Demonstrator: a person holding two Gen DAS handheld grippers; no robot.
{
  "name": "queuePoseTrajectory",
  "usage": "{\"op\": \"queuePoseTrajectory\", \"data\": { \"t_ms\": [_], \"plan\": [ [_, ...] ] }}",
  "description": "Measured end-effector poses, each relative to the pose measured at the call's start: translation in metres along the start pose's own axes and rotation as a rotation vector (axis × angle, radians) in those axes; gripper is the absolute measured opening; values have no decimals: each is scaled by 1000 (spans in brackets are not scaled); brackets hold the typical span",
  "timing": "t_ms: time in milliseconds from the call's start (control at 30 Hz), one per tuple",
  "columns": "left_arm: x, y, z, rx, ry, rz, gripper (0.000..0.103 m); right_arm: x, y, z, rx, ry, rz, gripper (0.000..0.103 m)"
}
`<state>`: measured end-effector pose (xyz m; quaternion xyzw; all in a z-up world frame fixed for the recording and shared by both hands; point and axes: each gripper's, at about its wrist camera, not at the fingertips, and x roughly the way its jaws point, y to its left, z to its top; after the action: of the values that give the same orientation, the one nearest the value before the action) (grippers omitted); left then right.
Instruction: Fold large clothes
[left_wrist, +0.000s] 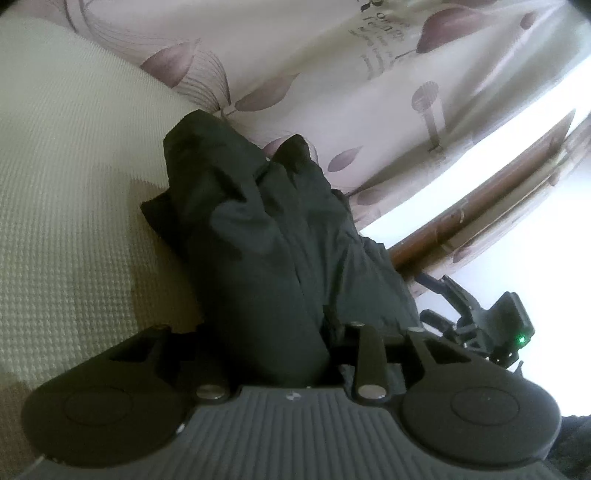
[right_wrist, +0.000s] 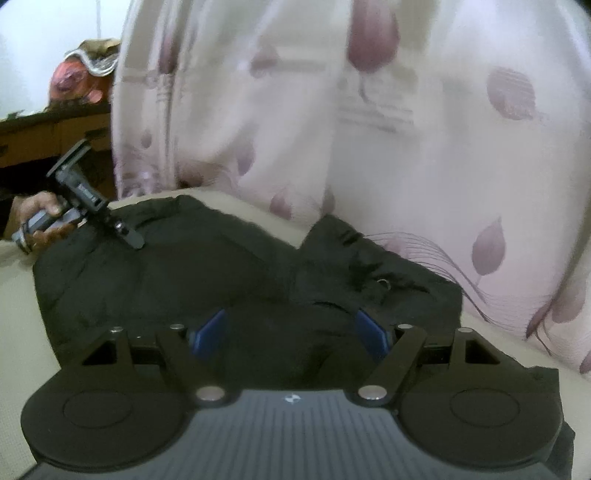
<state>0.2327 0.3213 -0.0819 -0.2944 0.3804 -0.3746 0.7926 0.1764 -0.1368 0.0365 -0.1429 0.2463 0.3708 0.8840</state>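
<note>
each wrist view looks forward and slightly down along its own fingers, close over the dark garment (left_wrist: 266, 236), which both views share.

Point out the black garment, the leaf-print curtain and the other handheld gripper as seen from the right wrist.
black garment (right_wrist: 155, 273): right wrist view, flat left part.
leaf-print curtain (right_wrist: 424, 155): right wrist view, pale fold.
left gripper (right_wrist: 135, 242): right wrist view, finger ends on the garment.
</note>
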Motion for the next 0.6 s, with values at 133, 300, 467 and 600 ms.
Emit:
{"op": "queuePoseTrajectory", "data": {
  "t_ms": [133, 300, 467, 600],
  "plan": [
    [10, -1, 2, 39, 24, -4, 60, -2, 6, 2, -47, 17, -5, 25],
    [19, -11, -1, 103, 5, 56, 55, 1, 17, 5, -141, 54, -45, 18],
    [14, -23, -7, 107, -57, 88, 33, 8, 30, -5, -230, 122, -45, 13],
    [9, -35, -12, 6, -132, 68, 24, 32, 41, -34, -209, 186, -22, 2]
  ]
}}
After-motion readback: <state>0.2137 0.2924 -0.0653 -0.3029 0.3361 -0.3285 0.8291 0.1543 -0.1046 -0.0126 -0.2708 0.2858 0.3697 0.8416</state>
